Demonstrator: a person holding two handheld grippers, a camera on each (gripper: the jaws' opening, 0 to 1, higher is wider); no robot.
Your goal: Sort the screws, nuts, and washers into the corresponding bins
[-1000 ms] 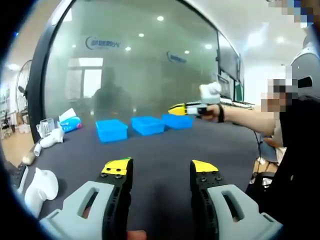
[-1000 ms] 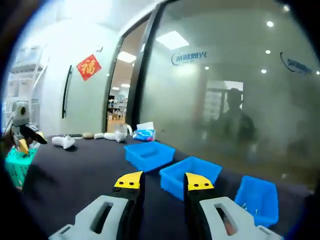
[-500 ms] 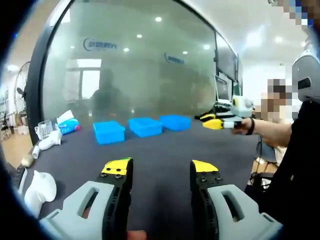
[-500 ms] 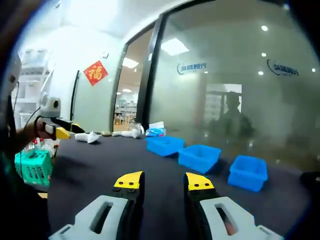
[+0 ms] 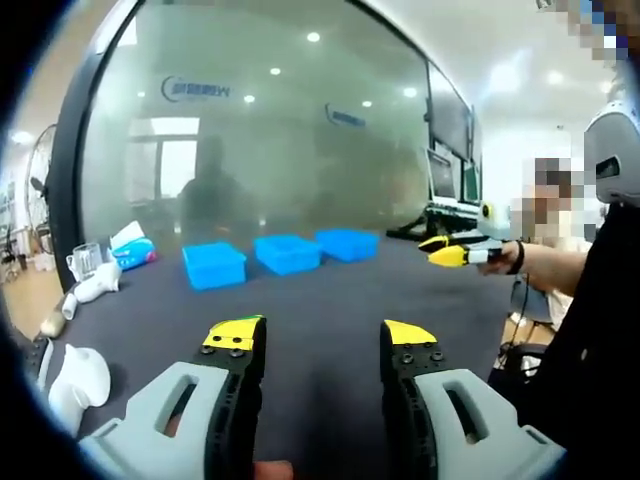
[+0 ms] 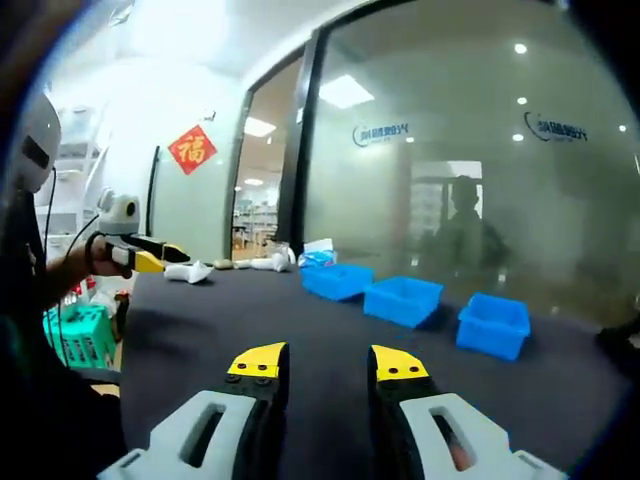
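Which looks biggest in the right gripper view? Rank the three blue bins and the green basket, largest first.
1. Green basket, likely because it is nearest.
2. Right blue bin.
3. Middle blue bin.
4. Left blue bin.
The bins probably match; distance shrinks them.

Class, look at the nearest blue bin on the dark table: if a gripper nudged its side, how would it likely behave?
The nearest blue bin looks like thin open-topped plastic, so probably light. Low and wide, it seems more apt to slide on the dark table than tip. Its walls may flex slightly if squeezed.
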